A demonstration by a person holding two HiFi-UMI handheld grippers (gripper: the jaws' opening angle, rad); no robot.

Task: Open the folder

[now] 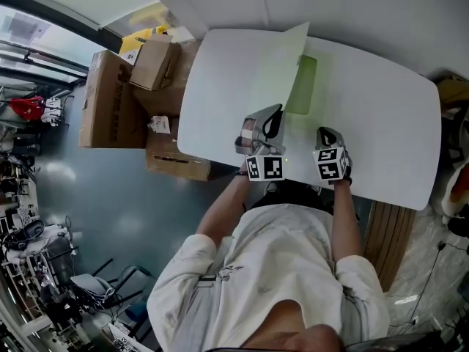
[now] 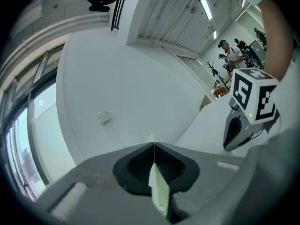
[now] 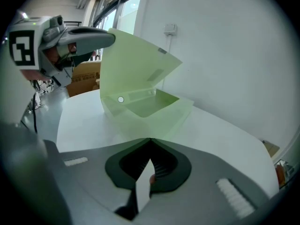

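1. Left gripper [image 2: 153, 145] — jaws closed on a thin pale-green sheet seen edge-on in the seam. This is the free edge of the folder cover [image 3: 133, 62], which stands raised and tilted off the base.
2. Right gripper [image 3: 151, 140] — jaws together, tips right at the near edge of the folder base [image 3: 154, 111]. A pale sliver shows in the seam; I cannot tell whether it is folder sheet.
3. Folder [image 1: 301, 85]: translucent green plastic, partly open, lying on the far middle of the white worktop [image 1: 381, 123]. A small white stud [image 3: 121, 99] sits on its inner wall.
4. Handling, judged: light, thin and springy, with a slick surface. The base is likely to slide or lift with the cover unless pinned.
5. Hold, judged: a shallow pinch on the cover's free edge, with the base pressed down at its near edge.
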